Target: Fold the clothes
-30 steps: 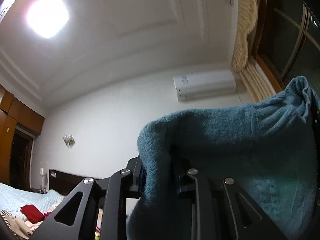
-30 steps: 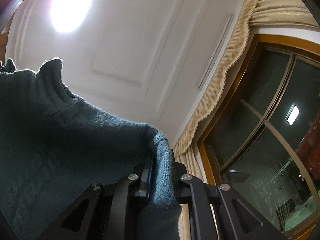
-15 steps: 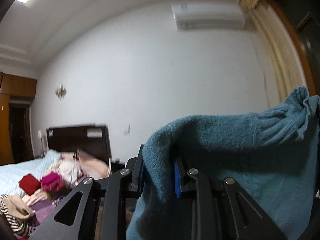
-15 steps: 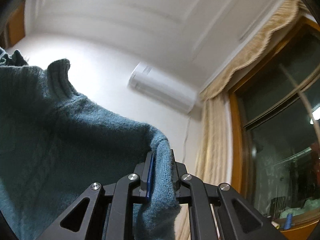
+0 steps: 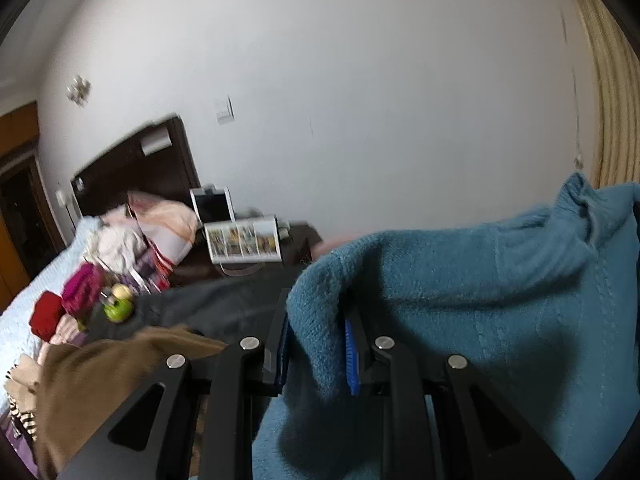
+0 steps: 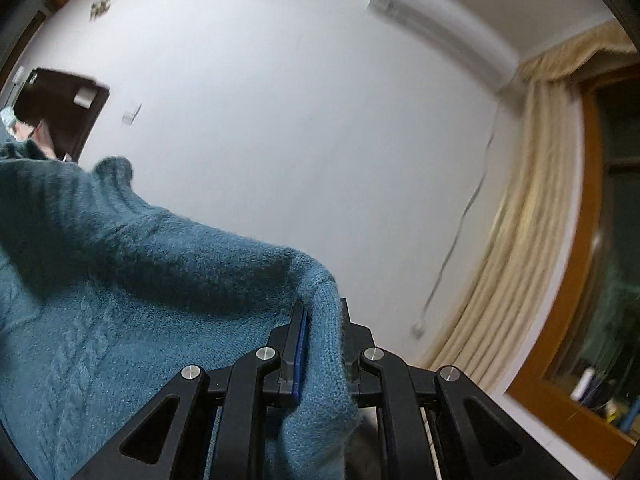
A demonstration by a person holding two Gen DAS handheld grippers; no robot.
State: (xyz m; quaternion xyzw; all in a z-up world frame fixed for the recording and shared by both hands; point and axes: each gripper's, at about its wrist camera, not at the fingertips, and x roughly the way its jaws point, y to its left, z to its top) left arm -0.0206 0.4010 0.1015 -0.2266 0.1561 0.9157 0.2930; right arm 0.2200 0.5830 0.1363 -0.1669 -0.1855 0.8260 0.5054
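Left claw (image 5: 316,344) pinches the teal sweater (image 5: 460,300) (knit) — brown garment (image 5: 100,376) beside it.

Black claw (image 5: 316,344), blue pads, silver screws

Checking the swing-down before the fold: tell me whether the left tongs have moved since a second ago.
Yes. The left tongs, shut on the teal knitted sweater, tipped downward: ceiling then, dark wooden headboard now.
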